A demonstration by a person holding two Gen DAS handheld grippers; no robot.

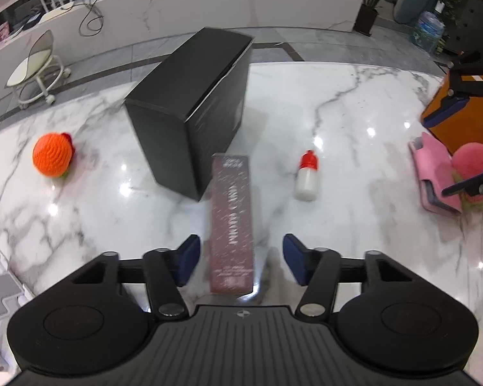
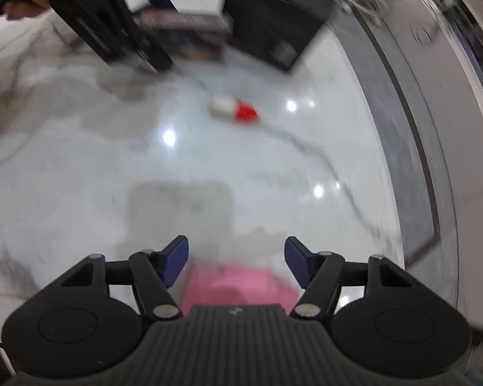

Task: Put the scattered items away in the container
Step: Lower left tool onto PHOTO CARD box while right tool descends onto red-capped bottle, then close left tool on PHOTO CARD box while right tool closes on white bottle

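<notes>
2 blue-padded fingers of the left gripper [image 1: 241, 262] are spread wide in the left wrist view, 1 on each side of the long maroon speckled carton [image 1: 231, 225], neither pad touching it. The carton lies flat on the white marble tabletop [image 1: 354, 122], its far end just beside the tall black rectangular box [image 1: 190, 112], so a lengthwise straddle is offered. Left of the black box an orange knitted ball [image 1: 52, 154] is seen; right of it lie a small white bottle with a red cap [image 1: 307, 175], then a pink cloth pouch [image 1: 434, 173], with an orange container [image 1: 460, 109] beyond. No item is seen inside it.

In the blurred right wrist view, the right gripper [image 2: 236, 262] is likewise held wide open and low over the pink pouch [image 2: 238, 281], angled forward across the marble. The white bottle [image 2: 233, 109] lies well short of the black box [image 2: 273, 29].
</notes>
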